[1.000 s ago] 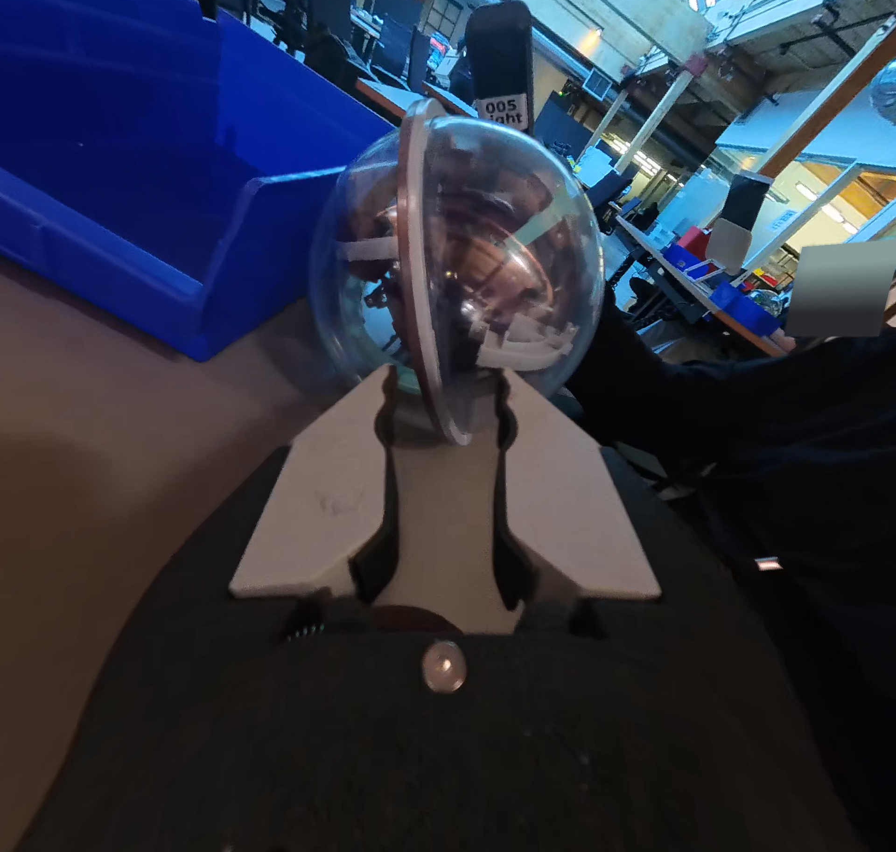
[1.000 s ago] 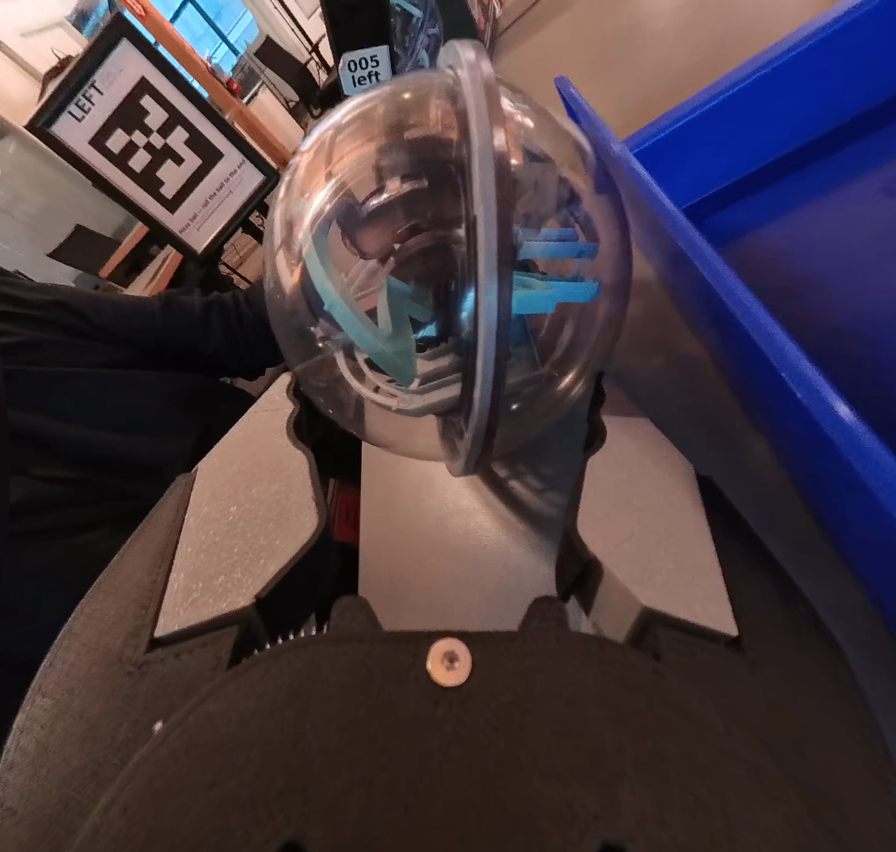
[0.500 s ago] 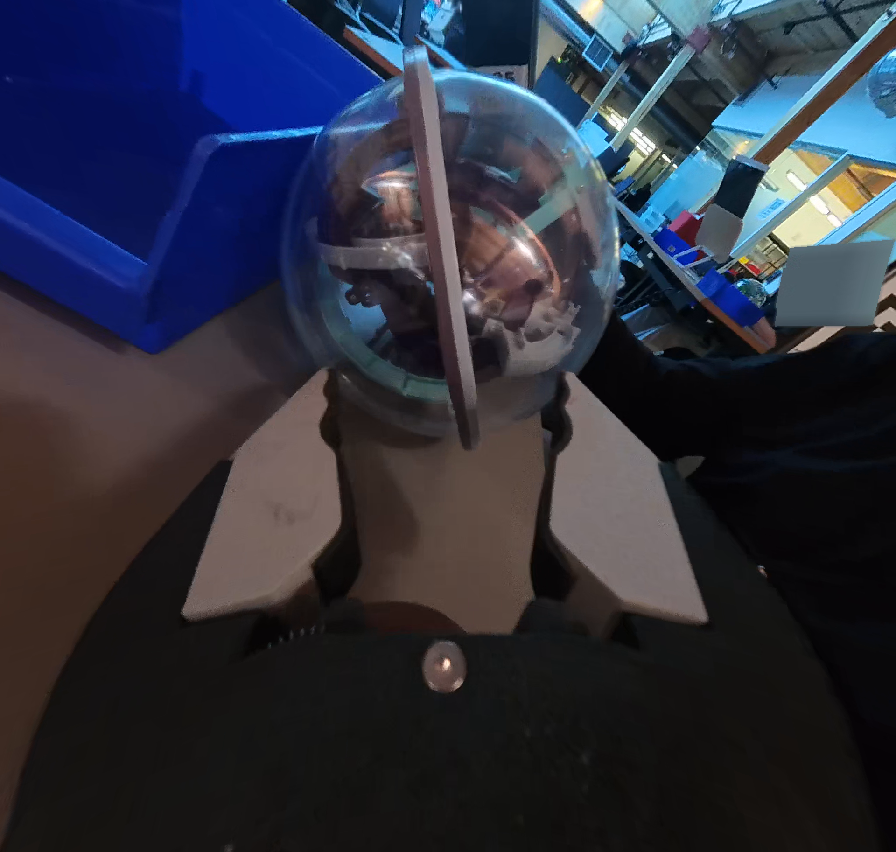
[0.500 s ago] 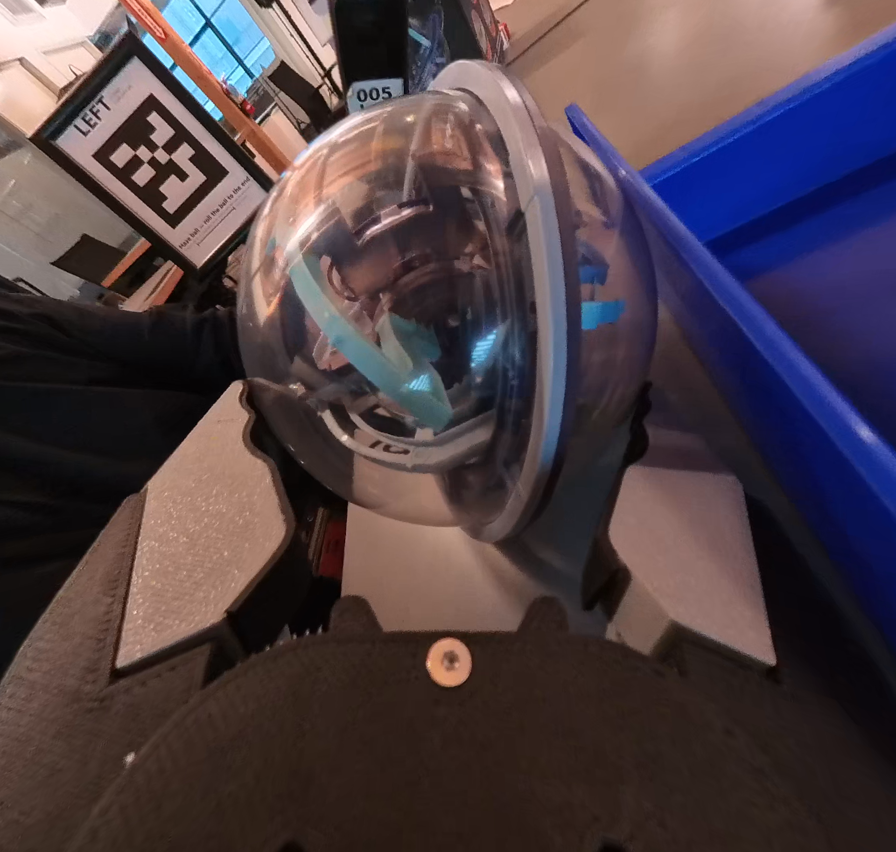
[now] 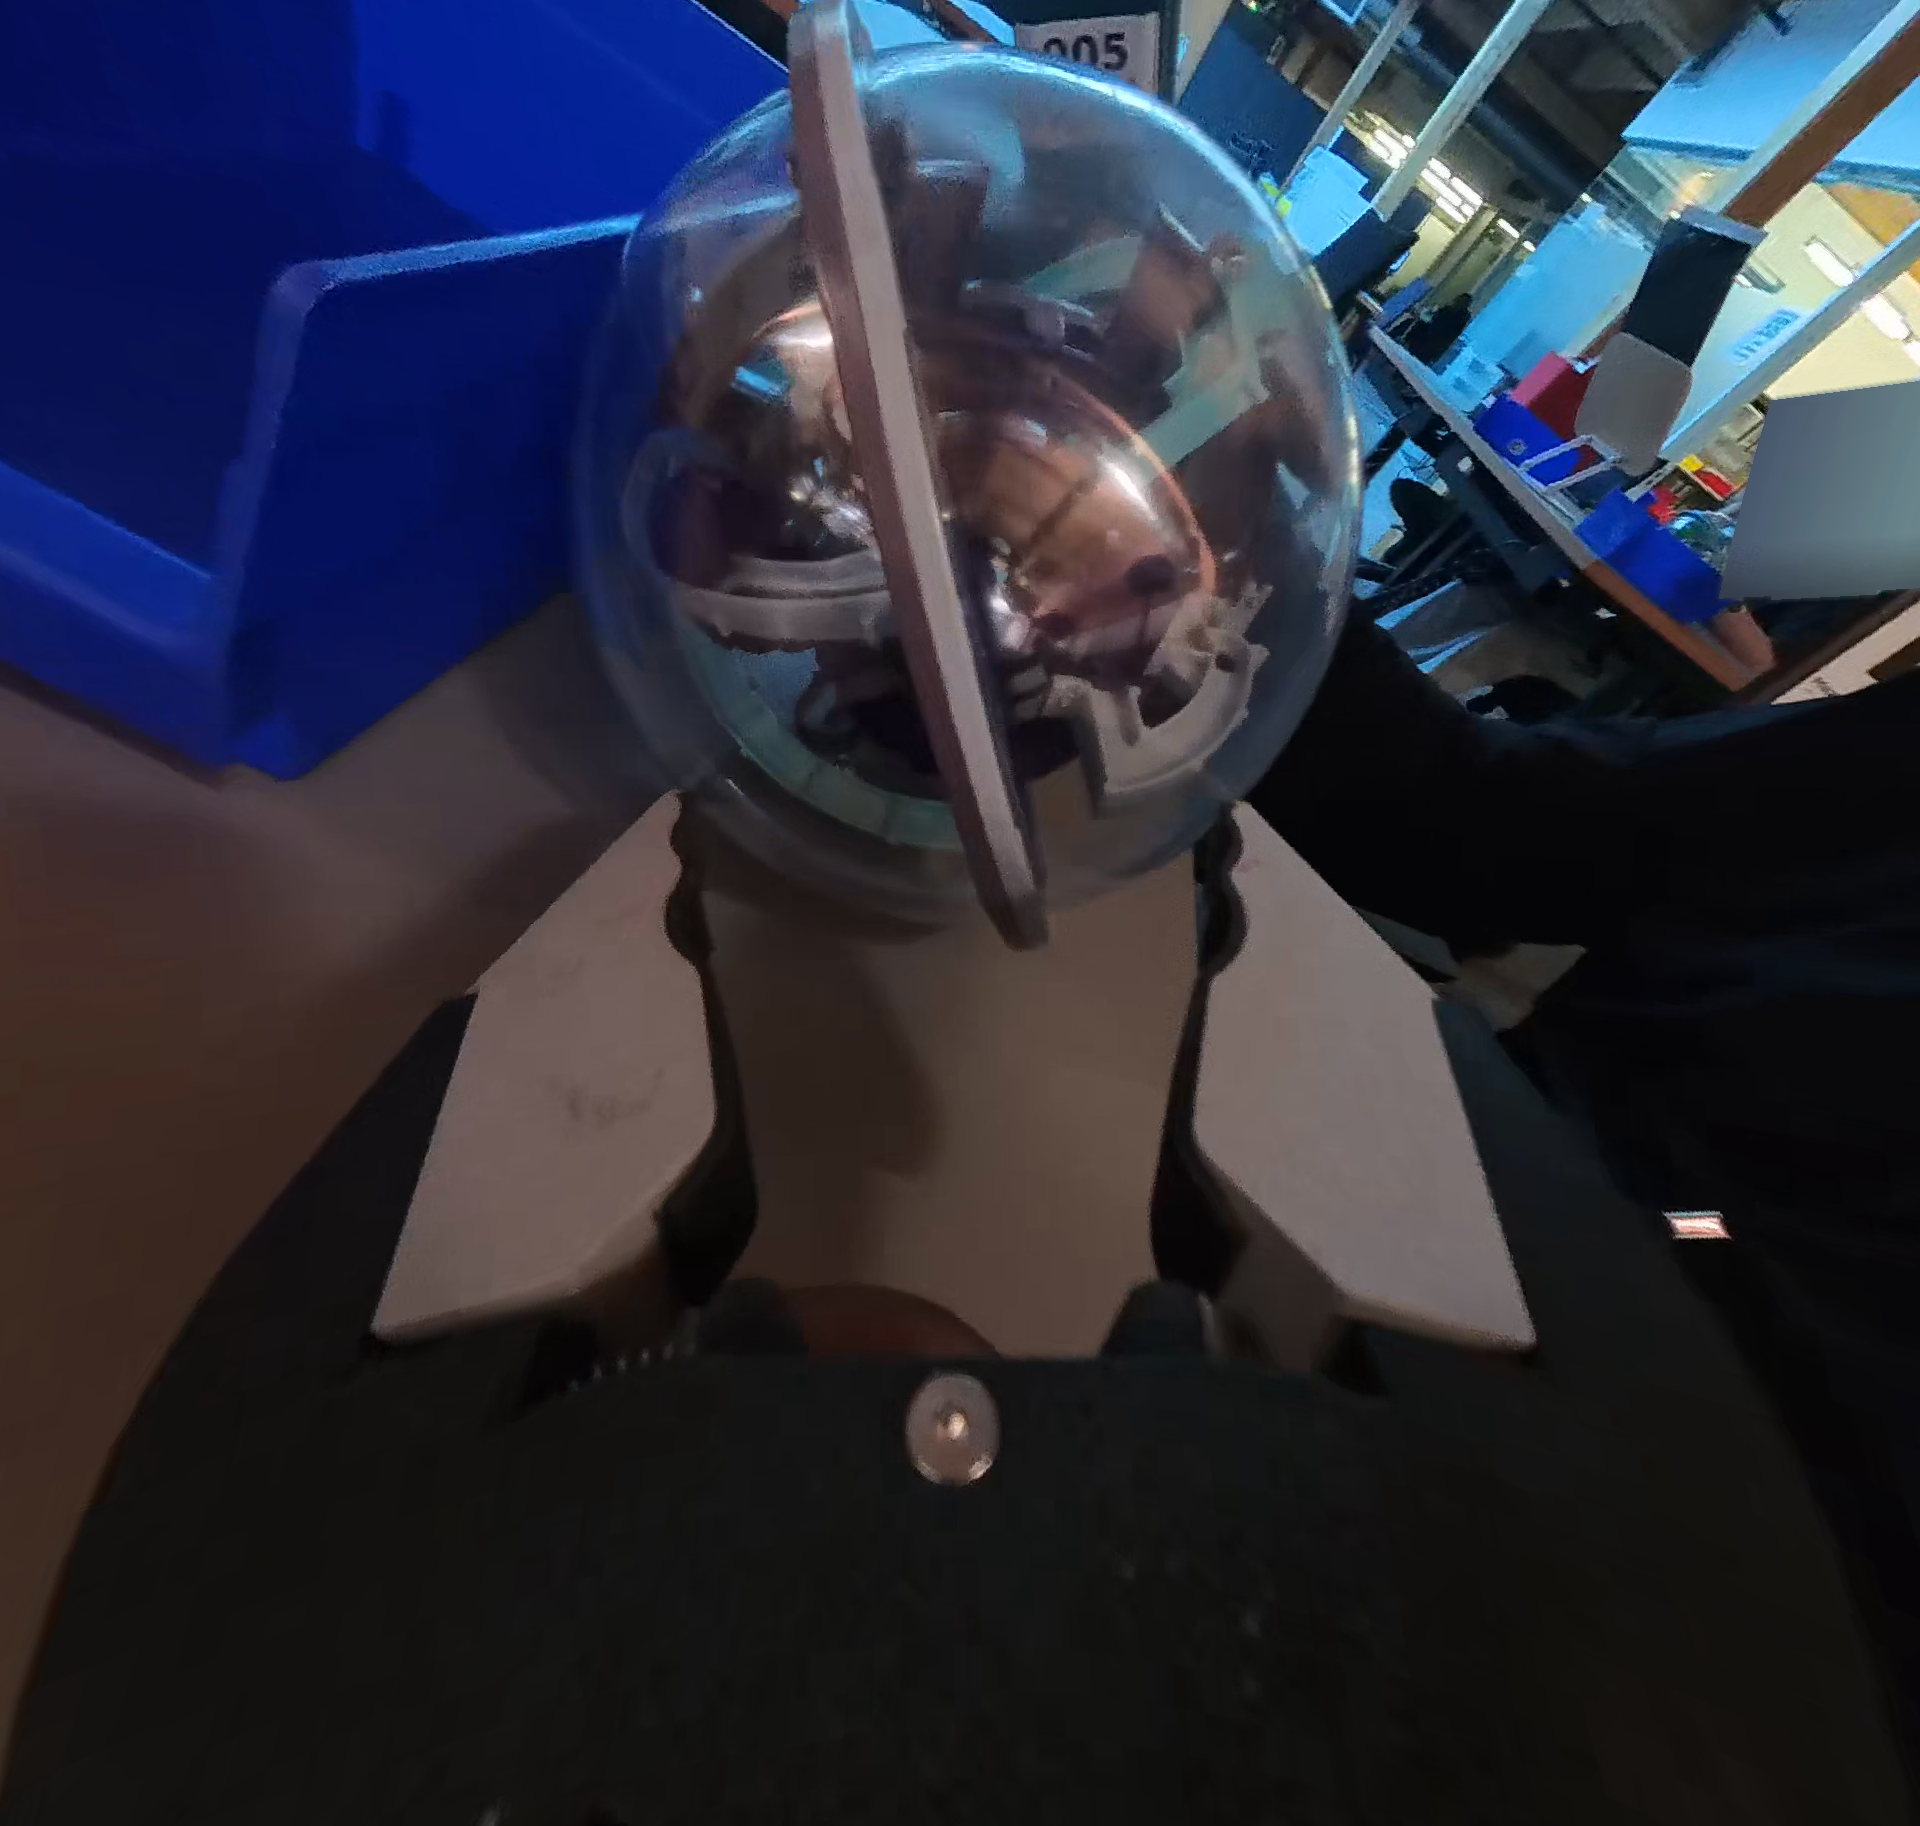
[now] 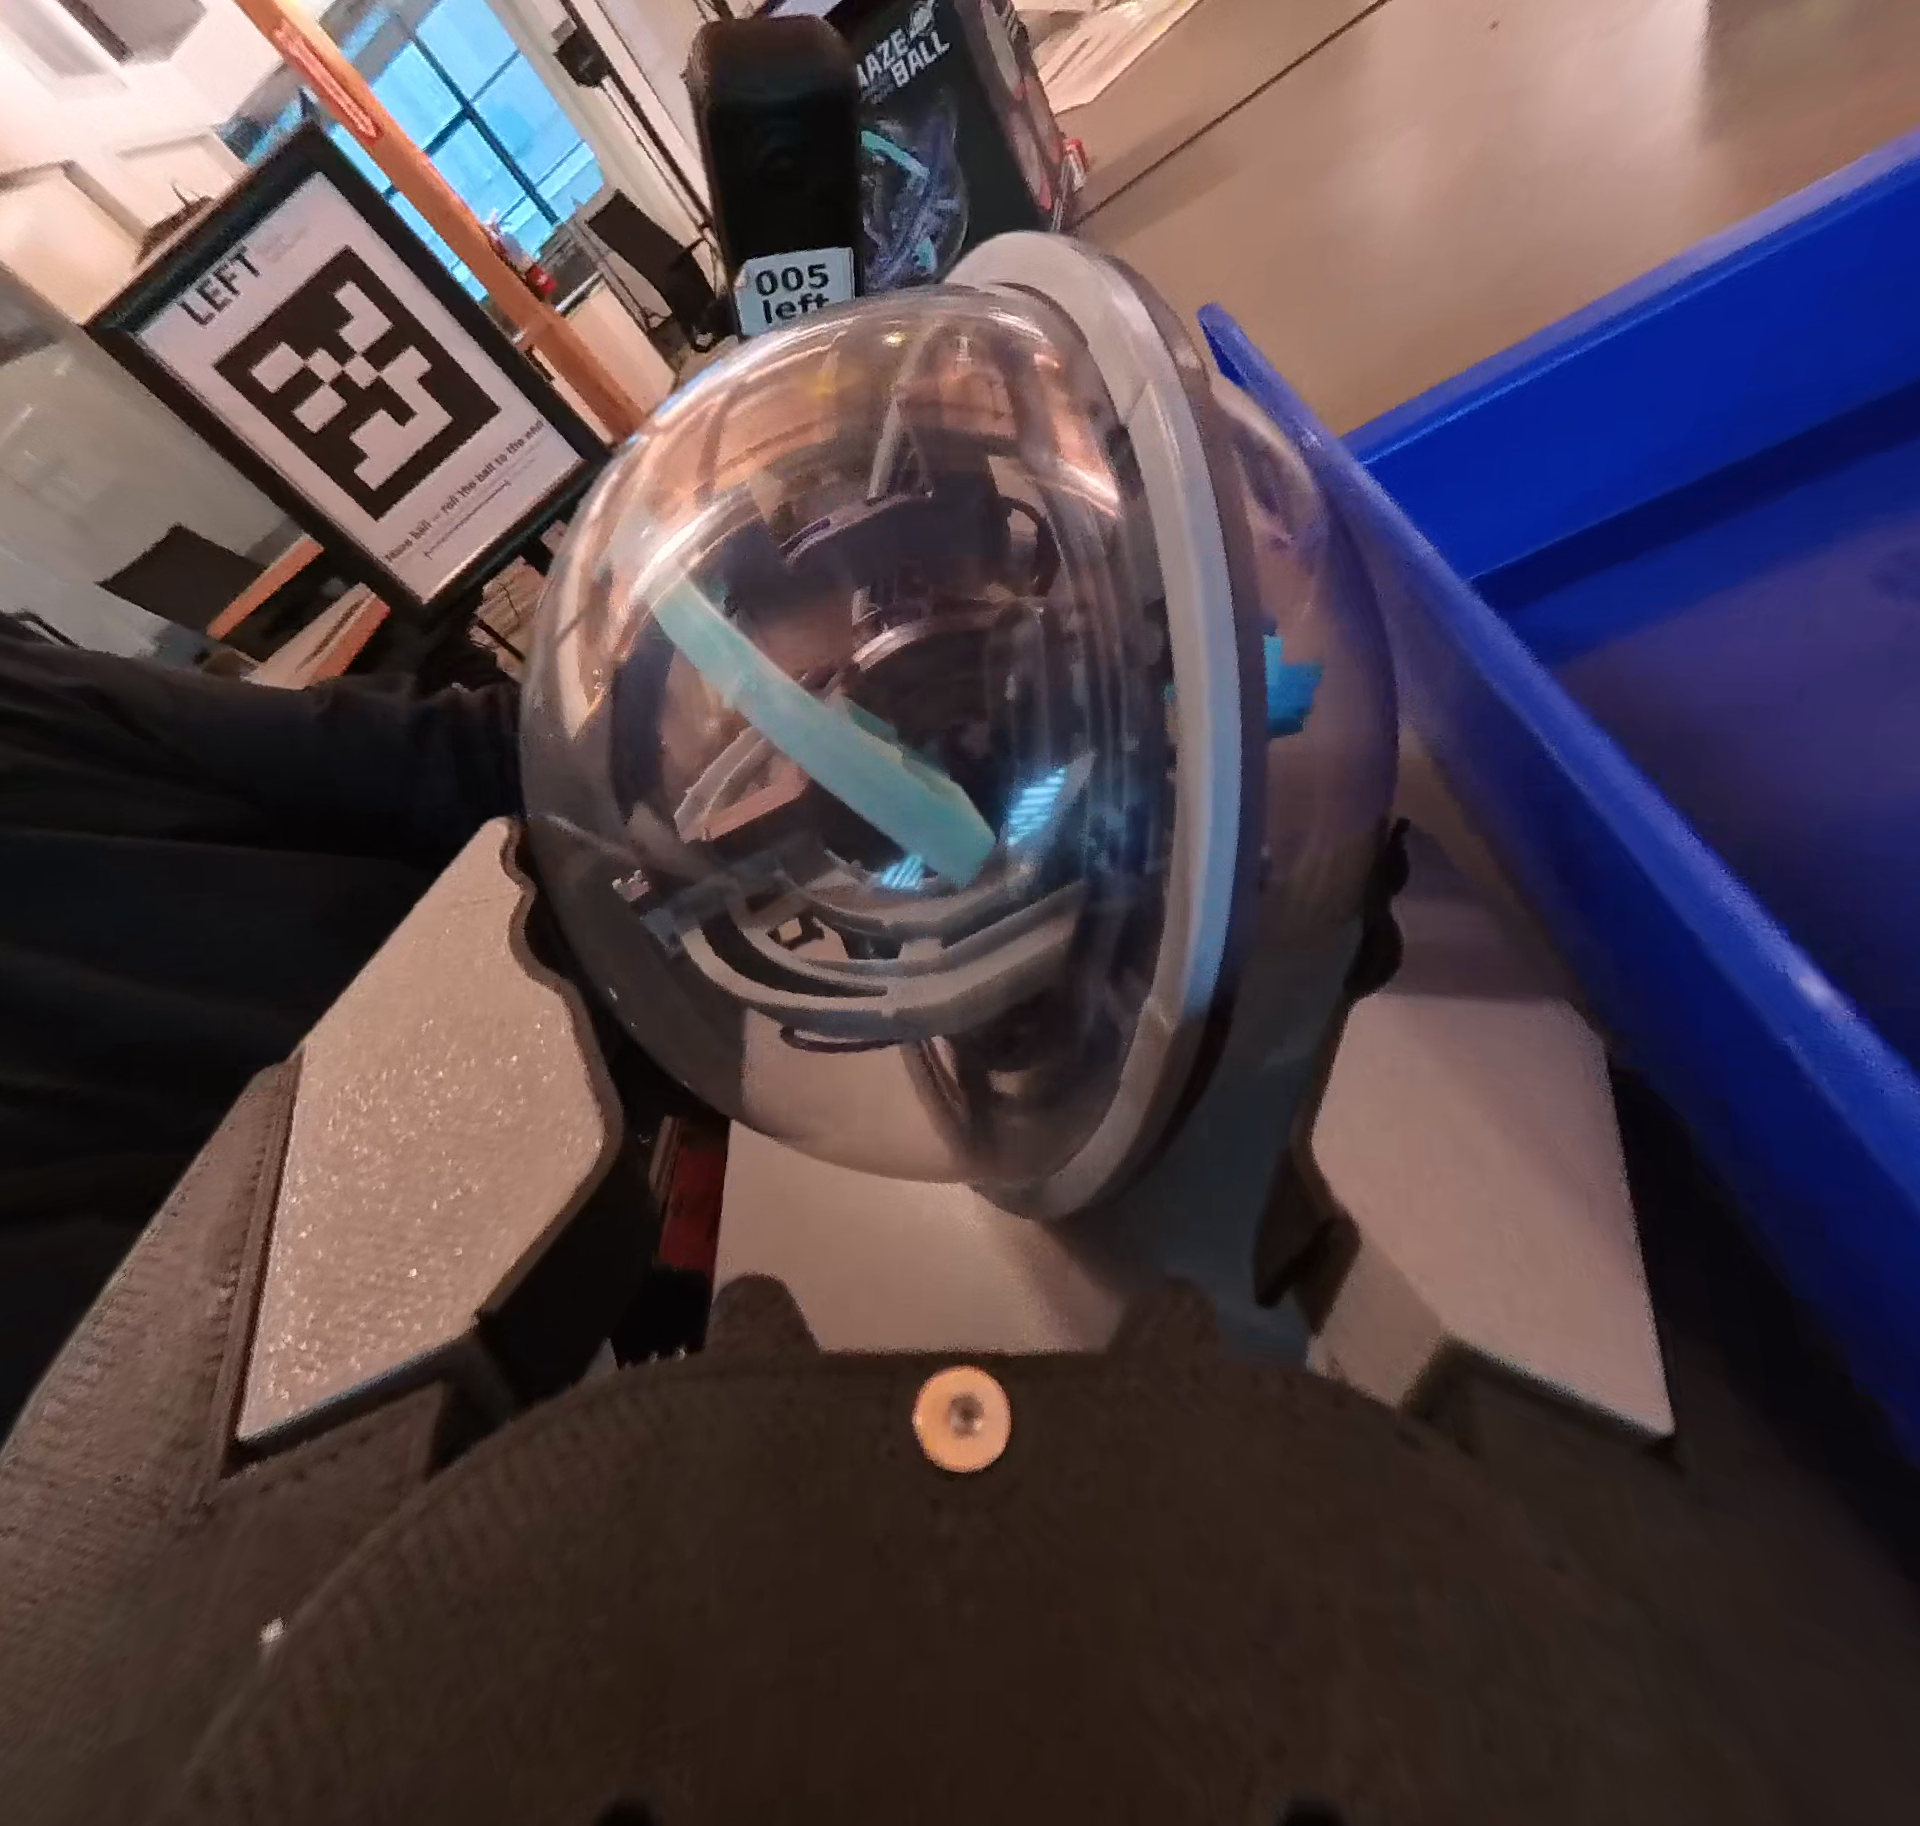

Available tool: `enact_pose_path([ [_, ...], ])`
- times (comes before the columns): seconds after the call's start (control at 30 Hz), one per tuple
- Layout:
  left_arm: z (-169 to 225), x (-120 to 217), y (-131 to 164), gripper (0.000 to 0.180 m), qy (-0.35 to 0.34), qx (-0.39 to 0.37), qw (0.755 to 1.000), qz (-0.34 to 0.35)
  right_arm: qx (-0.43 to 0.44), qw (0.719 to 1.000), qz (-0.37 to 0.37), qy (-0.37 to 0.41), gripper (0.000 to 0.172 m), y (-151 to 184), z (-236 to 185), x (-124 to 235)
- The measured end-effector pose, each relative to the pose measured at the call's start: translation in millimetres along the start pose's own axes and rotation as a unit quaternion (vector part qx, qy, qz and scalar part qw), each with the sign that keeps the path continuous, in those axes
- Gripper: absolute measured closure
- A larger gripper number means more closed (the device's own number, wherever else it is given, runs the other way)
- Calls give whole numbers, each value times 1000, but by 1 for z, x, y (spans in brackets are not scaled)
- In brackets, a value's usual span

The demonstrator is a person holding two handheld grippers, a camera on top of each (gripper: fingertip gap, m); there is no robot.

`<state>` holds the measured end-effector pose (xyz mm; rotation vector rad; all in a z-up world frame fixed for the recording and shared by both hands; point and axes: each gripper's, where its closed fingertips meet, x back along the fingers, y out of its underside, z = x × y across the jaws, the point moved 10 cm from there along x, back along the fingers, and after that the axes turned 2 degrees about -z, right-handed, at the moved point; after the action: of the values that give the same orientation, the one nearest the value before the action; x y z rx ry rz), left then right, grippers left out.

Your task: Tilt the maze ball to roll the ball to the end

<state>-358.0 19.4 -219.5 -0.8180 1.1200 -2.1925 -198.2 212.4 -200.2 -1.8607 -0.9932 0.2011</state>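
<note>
The maze ball [image 5: 966, 467] is a clear sphere with a grey seam rim and grey, teal and dark tracks inside. It sits between the two grippers, which face each other. My left gripper [image 5: 951, 841] has its jaws spread wide, and both fingertips [image 5: 686, 841] touch the ball's lower part. In the right wrist view the ball [image 6: 935, 737] fills the wide-spread right gripper [image 6: 951, 893] and reaches deep between its fingers [image 6: 520, 872], touching both. The small ball inside cannot be made out.
A blue bin [image 5: 260, 322] stands close beside the ball; it also shows in the right wrist view [image 6: 1662, 633]. A person's dark sleeve [image 5: 1558, 841] reaches in. A framed marker sign [image 6: 343, 394] and a dark box [image 6: 935, 114] stand behind on the tan table [image 6: 1455, 166].
Both grippers' jaws have widened and the ball now sits deeper between the fingers in each view. The seam rim has turned a little.
</note>
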Motion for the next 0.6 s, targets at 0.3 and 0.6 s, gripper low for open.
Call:
enact_pose_path([
  [0.3,10,-16,-6,51,-25,21,999,-26,8,1000,-19,13,23,0,-7,-7],
  [0.6,3,8,-12,53,-39,-35,999,11,7,999,-28,18,21,5,-3,-26],
])
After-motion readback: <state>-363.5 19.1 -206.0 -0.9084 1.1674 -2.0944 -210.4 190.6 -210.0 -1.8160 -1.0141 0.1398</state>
